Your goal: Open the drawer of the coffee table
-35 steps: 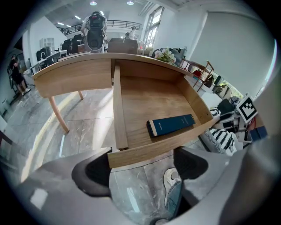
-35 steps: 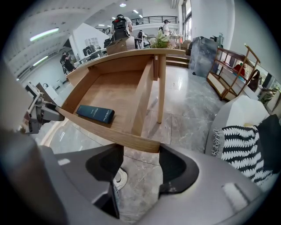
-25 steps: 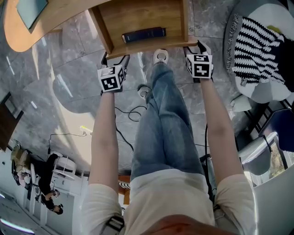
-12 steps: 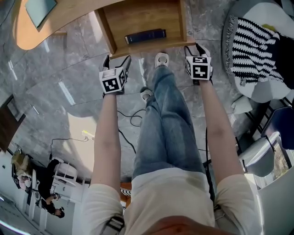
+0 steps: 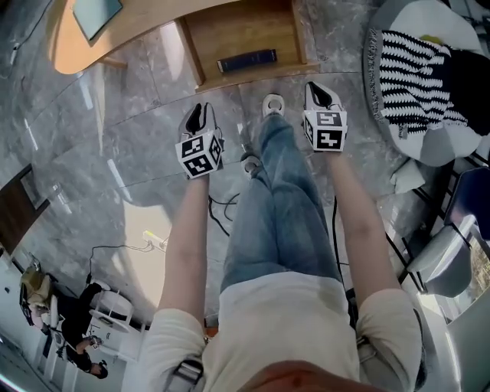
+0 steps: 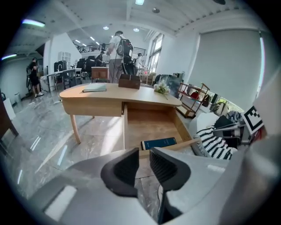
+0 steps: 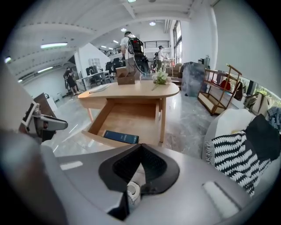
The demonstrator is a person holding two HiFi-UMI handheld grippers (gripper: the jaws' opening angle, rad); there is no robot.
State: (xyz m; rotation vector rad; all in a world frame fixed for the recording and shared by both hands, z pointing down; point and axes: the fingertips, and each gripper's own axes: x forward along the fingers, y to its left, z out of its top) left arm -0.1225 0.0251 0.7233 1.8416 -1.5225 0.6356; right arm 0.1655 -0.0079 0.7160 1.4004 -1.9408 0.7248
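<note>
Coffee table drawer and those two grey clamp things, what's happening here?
A person at the wooden coffee table holds a two-jaw gripper in each hand. The table's drawer stands pulled open, with a dark blue book lying at its front. Neither gripper touches it: the left gripper hangs over the floor, its jaws closing on nothing, and the right gripper is shut and empty.

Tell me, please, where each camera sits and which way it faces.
Head view: on the head, facing down; legs, arms, left gripper, right gripper.
Left gripper view: on that gripper, facing the table; its jaws closing, empty.
Right gripper view: on that gripper, facing the table; jaws shut, empty.
Shared: all show the open drawer and book.
</note>
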